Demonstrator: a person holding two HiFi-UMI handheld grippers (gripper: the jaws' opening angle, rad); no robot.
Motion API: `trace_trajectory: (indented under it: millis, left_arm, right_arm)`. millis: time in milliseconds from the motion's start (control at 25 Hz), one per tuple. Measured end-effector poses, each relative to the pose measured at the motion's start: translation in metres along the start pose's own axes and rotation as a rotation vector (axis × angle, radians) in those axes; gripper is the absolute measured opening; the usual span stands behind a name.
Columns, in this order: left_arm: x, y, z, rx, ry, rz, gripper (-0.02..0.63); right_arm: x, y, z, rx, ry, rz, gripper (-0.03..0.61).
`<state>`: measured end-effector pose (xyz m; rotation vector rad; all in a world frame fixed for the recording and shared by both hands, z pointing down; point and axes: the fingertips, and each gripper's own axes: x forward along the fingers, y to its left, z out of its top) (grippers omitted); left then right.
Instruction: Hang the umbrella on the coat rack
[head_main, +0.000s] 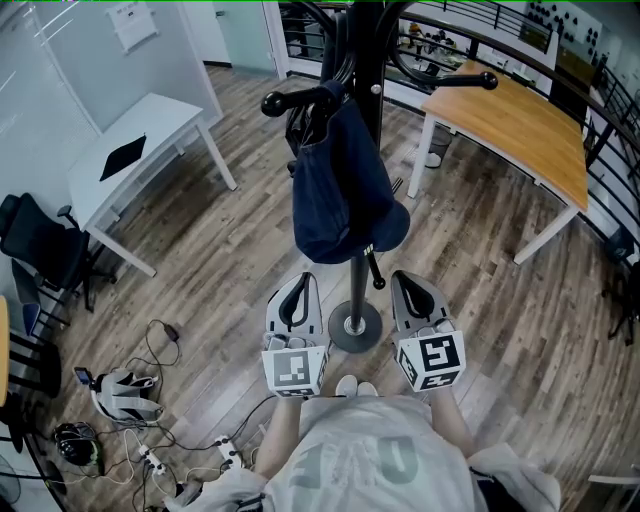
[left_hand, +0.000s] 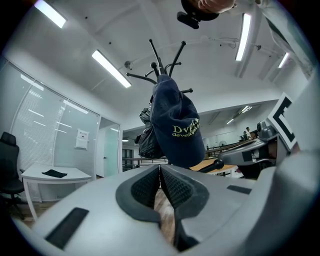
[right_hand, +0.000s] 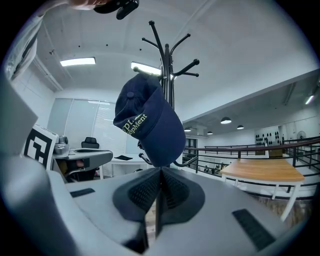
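The black coat rack (head_main: 358, 120) stands right in front of me, its round base (head_main: 355, 326) on the wood floor between my two grippers. A navy cap (head_main: 340, 190) with yellow lettering hangs from one arm; it also fills the middle of both gripper views (left_hand: 177, 125) (right_hand: 150, 120). Behind the cap hangs a crumpled black bundle (left_hand: 148, 137) that looks like a folded umbrella, with a dark handle (head_main: 375, 270) sticking out by the pole. My left gripper (head_main: 300, 285) (left_hand: 160, 172) and right gripper (head_main: 410, 283) (right_hand: 160, 172) point level at the rack, both shut and holding nothing.
A white desk (head_main: 140, 140) stands at the left with a black office chair (head_main: 40, 245) beside it. A wooden table (head_main: 520, 120) is at the right, with a black railing (head_main: 560, 60) behind it. Cables and a headset (head_main: 120, 395) lie on the floor at the lower left.
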<state>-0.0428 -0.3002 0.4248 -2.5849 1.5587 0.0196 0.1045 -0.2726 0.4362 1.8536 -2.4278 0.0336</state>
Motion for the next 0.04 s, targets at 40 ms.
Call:
trace_trajectory:
  millis: [40]
  left_arm:
    - [-0.0004,-0.0009,0.0000,0.001,-0.001,-0.003,0.030]
  right_arm:
    - [-0.0005,-0.0004,-0.0002,-0.001,-0.002,-0.002,0.031]
